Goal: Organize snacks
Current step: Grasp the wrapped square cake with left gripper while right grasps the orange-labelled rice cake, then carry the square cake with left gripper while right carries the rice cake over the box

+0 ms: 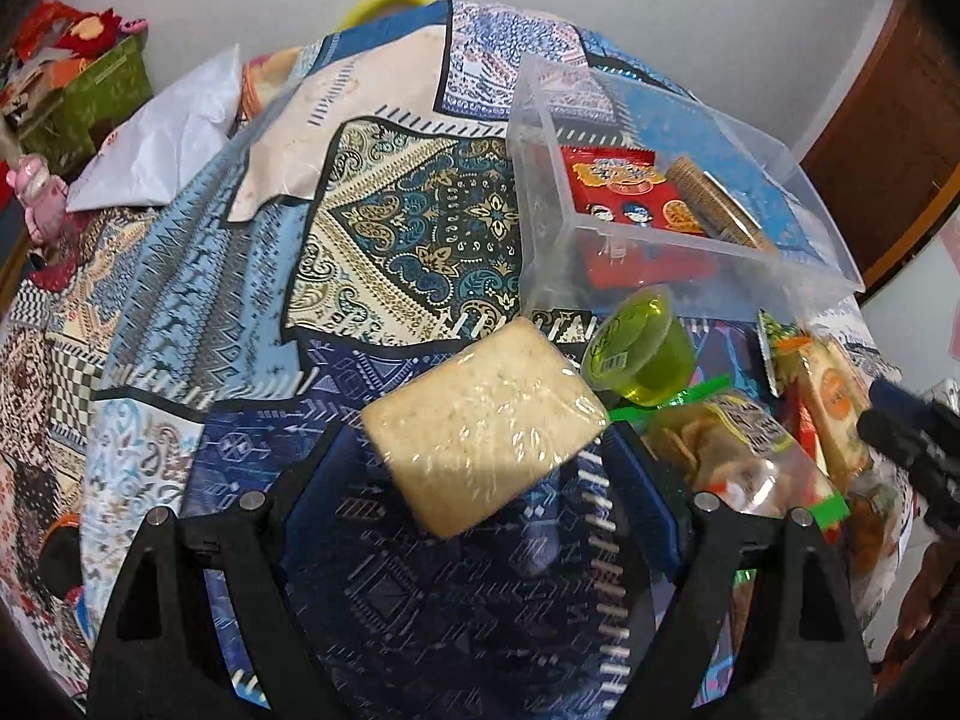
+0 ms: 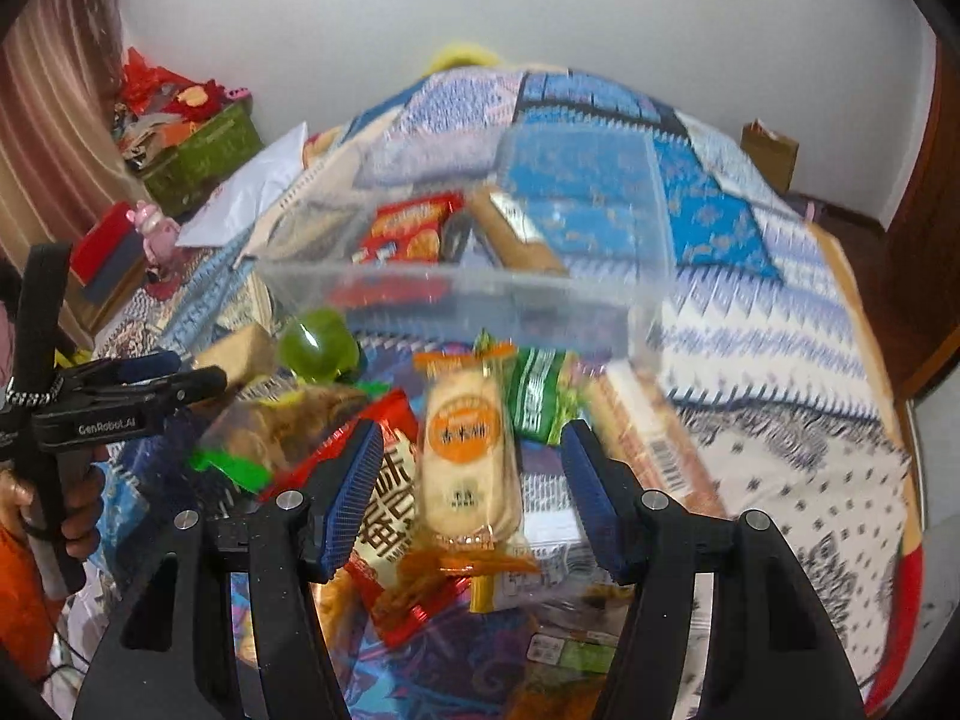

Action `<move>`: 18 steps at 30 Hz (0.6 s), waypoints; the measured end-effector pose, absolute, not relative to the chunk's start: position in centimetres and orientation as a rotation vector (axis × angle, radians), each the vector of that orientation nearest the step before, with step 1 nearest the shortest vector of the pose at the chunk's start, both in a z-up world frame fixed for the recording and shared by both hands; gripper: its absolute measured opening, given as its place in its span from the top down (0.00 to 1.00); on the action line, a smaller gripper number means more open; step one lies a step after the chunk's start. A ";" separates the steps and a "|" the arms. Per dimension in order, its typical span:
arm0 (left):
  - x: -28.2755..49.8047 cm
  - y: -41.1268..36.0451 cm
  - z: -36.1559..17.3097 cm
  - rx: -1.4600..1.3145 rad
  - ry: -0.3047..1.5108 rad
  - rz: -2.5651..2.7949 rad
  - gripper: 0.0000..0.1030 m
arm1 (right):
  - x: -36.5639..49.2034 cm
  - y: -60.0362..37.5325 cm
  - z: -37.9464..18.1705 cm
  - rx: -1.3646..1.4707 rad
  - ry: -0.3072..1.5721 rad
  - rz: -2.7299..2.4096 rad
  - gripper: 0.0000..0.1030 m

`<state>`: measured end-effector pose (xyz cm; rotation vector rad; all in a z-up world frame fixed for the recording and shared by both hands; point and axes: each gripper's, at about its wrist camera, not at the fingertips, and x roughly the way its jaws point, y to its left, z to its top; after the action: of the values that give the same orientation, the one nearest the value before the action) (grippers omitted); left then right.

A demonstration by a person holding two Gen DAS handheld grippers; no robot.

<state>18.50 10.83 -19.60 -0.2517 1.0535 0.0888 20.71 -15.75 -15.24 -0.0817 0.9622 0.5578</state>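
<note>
A beige cracker block (image 1: 480, 414) in clear wrap lies on the patterned bedspread (image 1: 390, 228), between the fingers of my open left gripper (image 1: 480, 450); the pads stand just off its sides. An orange rice-cracker packet (image 2: 468, 456) lies on a heap of snack packs, inside my open right gripper (image 2: 471, 438) with a gap on each side. Behind both stands a clear plastic bin (image 1: 540, 180) (image 2: 456, 282) holding a red snack pack (image 1: 624, 186) and a brown biscuit sleeve (image 1: 714, 204). A green jelly cup (image 1: 642, 354) (image 2: 318, 342) sits in front of the bin.
A chip bag with a green seal (image 1: 738, 456), a red packet (image 2: 384, 504) and a green packet (image 2: 540, 396) crowd the heap. A white bag (image 1: 162, 138), a green box (image 1: 90, 102) and a pink toy (image 1: 42, 198) lie far left. A brown paper bag (image 2: 771, 147) stands far right.
</note>
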 end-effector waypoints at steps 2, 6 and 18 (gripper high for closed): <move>18.9 10.8 -19.9 -0.264 1.051 0.091 0.17 | 20.7 -15.6 -15.9 -0.077 0.978 0.564 0.44; 19.5 10.5 -20.4 -0.252 1.040 0.112 0.16 | 20.6 -15.1 -16.8 -0.100 0.990 0.564 0.48; 21.4 11.4 -22.0 -0.338 1.049 0.152 0.15 | 21.1 -14.8 -17.2 -0.128 0.986 0.570 0.65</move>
<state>21.36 11.36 -22.02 -0.3384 1.0490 0.1516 21.09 -14.78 -17.22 -0.1275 0.9864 0.5696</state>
